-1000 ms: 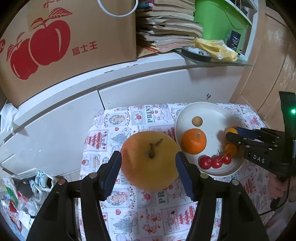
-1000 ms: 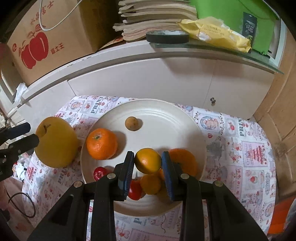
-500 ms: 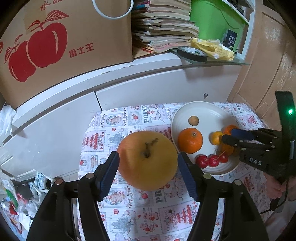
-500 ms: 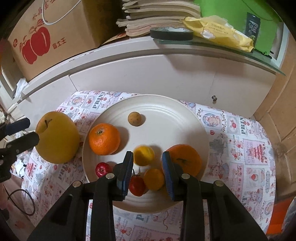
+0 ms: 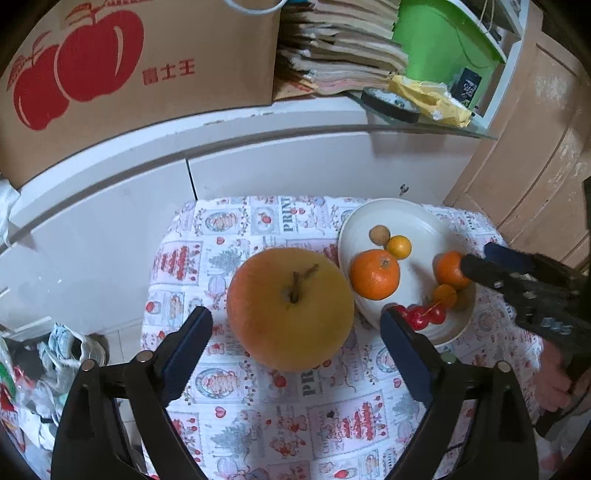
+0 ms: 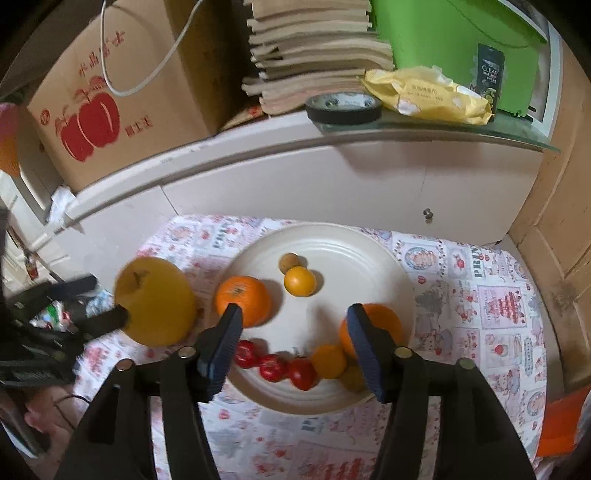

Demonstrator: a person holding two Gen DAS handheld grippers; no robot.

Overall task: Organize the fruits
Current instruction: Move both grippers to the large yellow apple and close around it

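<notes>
A big yellow-orange apple-like fruit (image 5: 290, 308) rests on the printed tablecloth (image 5: 258, 406), left of the white plate (image 5: 424, 221). My left gripper (image 5: 295, 343) straddles it with its jaws opening, and there is a gap on each side of the fruit. My right gripper (image 6: 293, 345) hovers over the plate (image 6: 369, 258), its jaws opening with nothing between them. A small yellow citrus (image 6: 300, 281) lies loose beside a small brown fruit (image 6: 289, 262). Two oranges (image 6: 243, 301), red cherry tomatoes (image 6: 273, 365) and small orange fruits (image 6: 328, 360) also lie on the plate.
A white cabinet (image 5: 295, 166) stands behind the table. It carries an apple-printed cardboard box (image 5: 110, 74), stacked papers (image 6: 314, 55), a black tape roll (image 6: 343, 107), a yellow packet (image 6: 424, 96) and a green bin (image 6: 443, 33). Wooden panelling (image 5: 535, 129) borders the right. A hand (image 5: 554, 373) holds the right gripper.
Both pairs of jaws have spread. The left pads have come off the big fruit. The right gripper let go of the small yellow citrus, which rolled back to the brown fruit, and it rose slightly.
</notes>
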